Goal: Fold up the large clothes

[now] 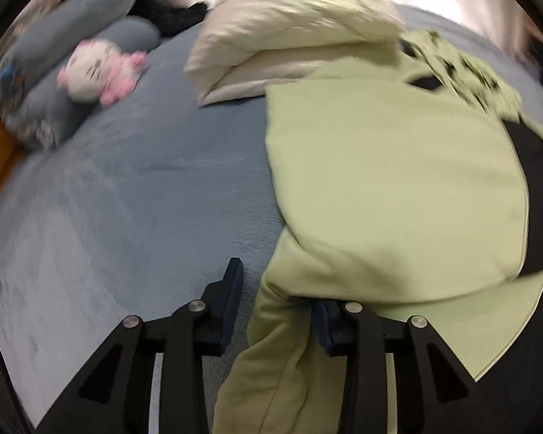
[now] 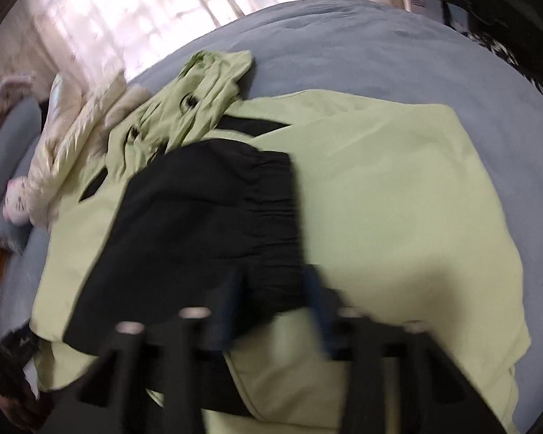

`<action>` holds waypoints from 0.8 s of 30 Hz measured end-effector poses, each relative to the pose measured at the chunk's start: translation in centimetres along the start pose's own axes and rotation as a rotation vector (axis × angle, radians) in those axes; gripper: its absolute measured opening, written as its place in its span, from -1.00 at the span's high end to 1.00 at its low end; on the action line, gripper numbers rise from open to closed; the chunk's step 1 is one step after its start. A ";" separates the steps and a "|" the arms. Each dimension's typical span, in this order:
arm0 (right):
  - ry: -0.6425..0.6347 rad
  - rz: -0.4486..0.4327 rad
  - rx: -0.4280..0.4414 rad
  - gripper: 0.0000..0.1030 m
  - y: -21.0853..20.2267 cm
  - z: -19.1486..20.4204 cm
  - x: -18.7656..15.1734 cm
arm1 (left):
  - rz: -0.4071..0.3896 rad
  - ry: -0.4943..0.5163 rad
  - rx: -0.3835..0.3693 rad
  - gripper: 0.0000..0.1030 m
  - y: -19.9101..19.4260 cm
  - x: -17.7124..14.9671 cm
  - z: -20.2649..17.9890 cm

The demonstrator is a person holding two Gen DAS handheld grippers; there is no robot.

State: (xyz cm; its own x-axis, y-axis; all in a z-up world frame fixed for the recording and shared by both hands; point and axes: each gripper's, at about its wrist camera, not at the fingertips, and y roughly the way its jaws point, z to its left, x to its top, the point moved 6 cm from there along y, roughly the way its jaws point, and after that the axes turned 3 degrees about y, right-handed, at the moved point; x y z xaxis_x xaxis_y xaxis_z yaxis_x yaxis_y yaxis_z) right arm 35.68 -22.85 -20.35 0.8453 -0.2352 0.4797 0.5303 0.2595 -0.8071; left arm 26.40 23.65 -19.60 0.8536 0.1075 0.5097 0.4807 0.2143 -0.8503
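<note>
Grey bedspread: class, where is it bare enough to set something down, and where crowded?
The grey plush bedspread is bare between the pink-and-white plush toy and the pale green jacket; also right of it. Crowded: cream quilted coat.

Bed cover (image 1: 134, 188): grey-blue short-pile plush, matt. Green garment (image 1: 391, 188): smooth matt woven cloth, black cloth panel (image 2: 206, 224) gathered at its edge. Beyond garment, cream quilt (image 1: 289, 32): satin sheen. Left tool (image 1: 277, 303): matt black plastic, bright metal pins.
</note>
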 end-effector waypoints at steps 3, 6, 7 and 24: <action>-0.010 -0.049 0.006 0.45 -1.0 0.4 -0.3 | 0.000 -0.056 -0.038 0.11 0.5 -0.4 1.0; -0.020 0.009 -0.046 0.45 0.8 -0.2 -1.4 | 0.010 -0.018 0.004 -0.19 1.5 -1.0 1.1; -0.017 0.003 -0.047 0.45 0.5 -0.1 -1.4 | 0.011 -0.018 0.006 -0.22 1.3 -1.0 1.3; -0.194 -0.025 0.109 0.24 -2.8 11.9 -1.1 | -0.130 0.015 -0.146 -0.30 -6.9 2.4 -3.6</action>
State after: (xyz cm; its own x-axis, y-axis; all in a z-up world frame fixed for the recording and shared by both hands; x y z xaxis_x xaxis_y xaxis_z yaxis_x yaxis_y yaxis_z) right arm 34.01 -12.19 -14.52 0.8232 -0.0608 0.5645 0.5458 0.3584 -0.7574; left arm 25.89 18.90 -13.01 0.7846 0.0734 0.6157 0.6104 0.0826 -0.7878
